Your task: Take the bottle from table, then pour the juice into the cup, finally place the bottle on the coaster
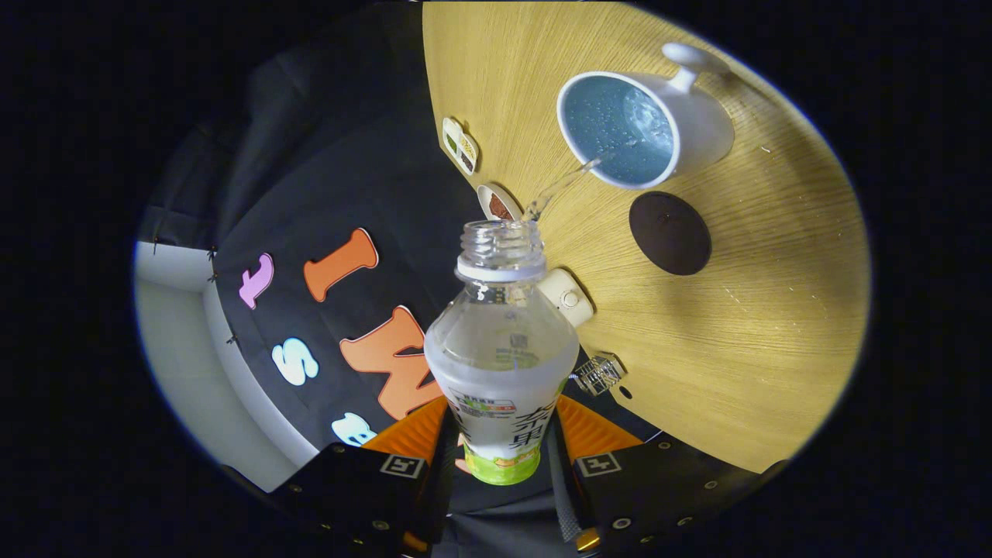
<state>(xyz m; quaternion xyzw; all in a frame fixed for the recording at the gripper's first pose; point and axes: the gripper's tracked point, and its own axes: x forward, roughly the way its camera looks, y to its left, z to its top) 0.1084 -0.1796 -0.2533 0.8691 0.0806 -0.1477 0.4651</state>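
My gripper point(502, 434) is shut on an uncapped clear plastic bottle point(502, 341) with a white and green label; both fingers press its lower body. The whole scene is rolled over, so the bottle is tipped toward the wooden table point(744, 325). A thin clear stream point(559, 186) leaves the bottle mouth and runs into a white cup point(632, 132) with a blue inside and a handle on its far side. Liquid with bubbles lies in the cup. A dark round coaster point(669, 232) lies on the table right beside the cup, nearer to the fingers.
Along the table edge beyond the bottle sit a small dish with dark contents point(497, 203), a small divided tray point(460, 144), a cream round container point(567, 297) and a small clear wire-like holder point(598, 373). Black cloth wall hangs behind the table edge.
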